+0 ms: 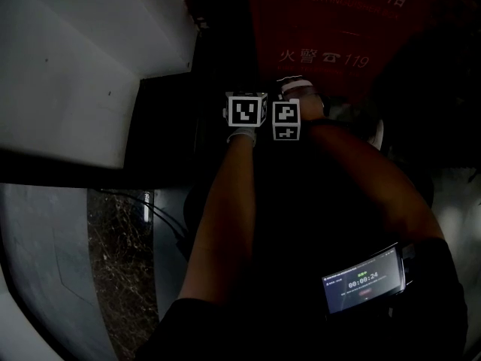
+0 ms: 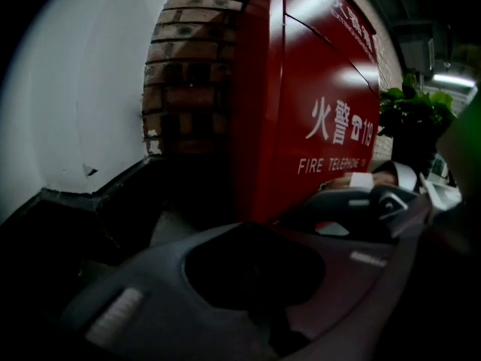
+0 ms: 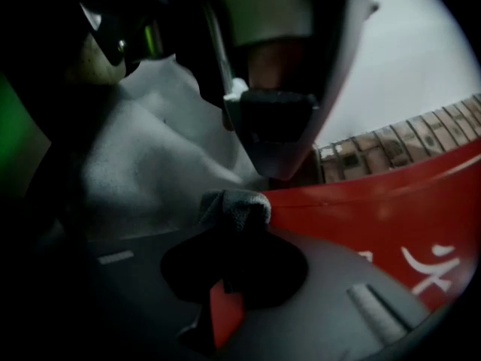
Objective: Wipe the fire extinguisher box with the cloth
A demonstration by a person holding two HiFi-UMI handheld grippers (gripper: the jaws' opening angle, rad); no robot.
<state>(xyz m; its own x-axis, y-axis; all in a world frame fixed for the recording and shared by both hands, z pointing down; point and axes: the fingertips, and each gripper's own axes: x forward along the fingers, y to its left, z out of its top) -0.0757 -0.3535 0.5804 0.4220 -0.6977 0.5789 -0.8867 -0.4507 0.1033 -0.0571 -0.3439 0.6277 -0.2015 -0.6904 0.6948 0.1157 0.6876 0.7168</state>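
Note:
The red fire extinguisher box [image 1: 338,28] with white lettering stands in front of me, and its front fills the left gripper view [image 2: 316,104]. My right gripper [image 3: 233,258] is shut on a bunched grey cloth [image 3: 234,205], which sticks out beyond the jaws just over the red box [image 3: 391,209]. My left gripper [image 2: 255,277] is close beside it on the left, jaws together with nothing visible between them. In the head view only the two marker cubes show, left [image 1: 246,111] and right [image 1: 286,120], side by side before the box; the jaws are hidden.
A brick wall [image 2: 188,74] adjoins the box's left side, and a white wall [image 2: 75,104] runs further left. A potted plant [image 2: 413,119] stands beyond the box on the right. A white ledge [image 1: 83,66] lies left of my arms. A wrist-worn screen [image 1: 363,283] glows.

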